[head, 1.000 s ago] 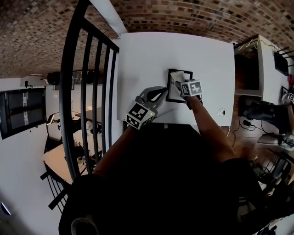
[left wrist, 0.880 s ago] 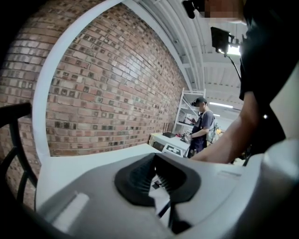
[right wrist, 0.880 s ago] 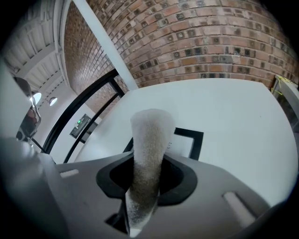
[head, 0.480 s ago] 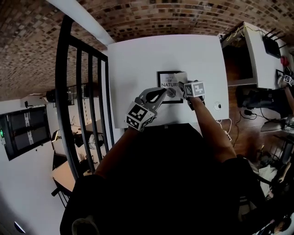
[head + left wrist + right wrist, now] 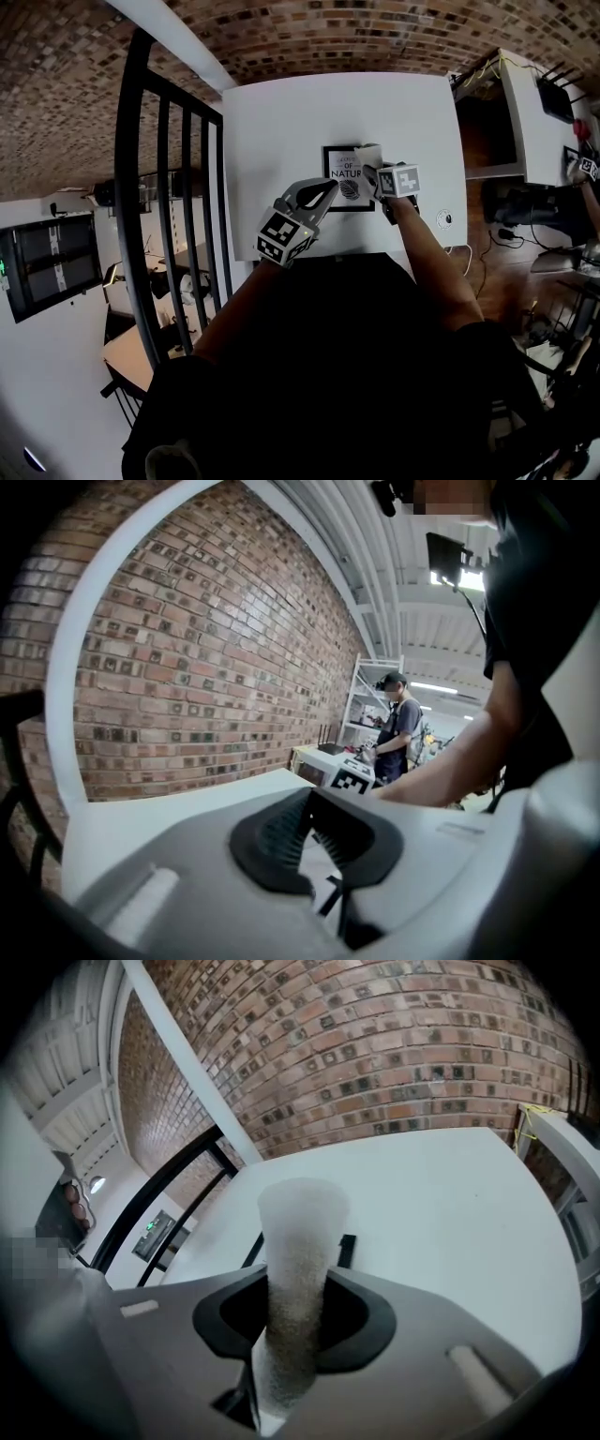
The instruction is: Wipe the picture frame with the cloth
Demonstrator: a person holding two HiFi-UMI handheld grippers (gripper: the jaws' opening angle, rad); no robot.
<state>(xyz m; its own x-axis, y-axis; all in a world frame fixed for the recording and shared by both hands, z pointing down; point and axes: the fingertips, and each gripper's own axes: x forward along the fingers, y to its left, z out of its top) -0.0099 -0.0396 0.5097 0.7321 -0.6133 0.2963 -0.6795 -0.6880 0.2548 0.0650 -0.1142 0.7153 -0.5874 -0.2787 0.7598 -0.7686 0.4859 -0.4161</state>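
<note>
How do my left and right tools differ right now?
The right tool is clamped on the cloth; the left tool is shut and holds nothing. The right tool is at the picture frame's upper right; the left tool points at its left side. Both are above the white table.

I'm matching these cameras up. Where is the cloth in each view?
Head view: cloth upper middle, over the picture frame's upper right corner.
Left gripper view: not in it.
Right gripper view: centre, pinched in the right tongs.
Shared landmark: brick wall.
</note>
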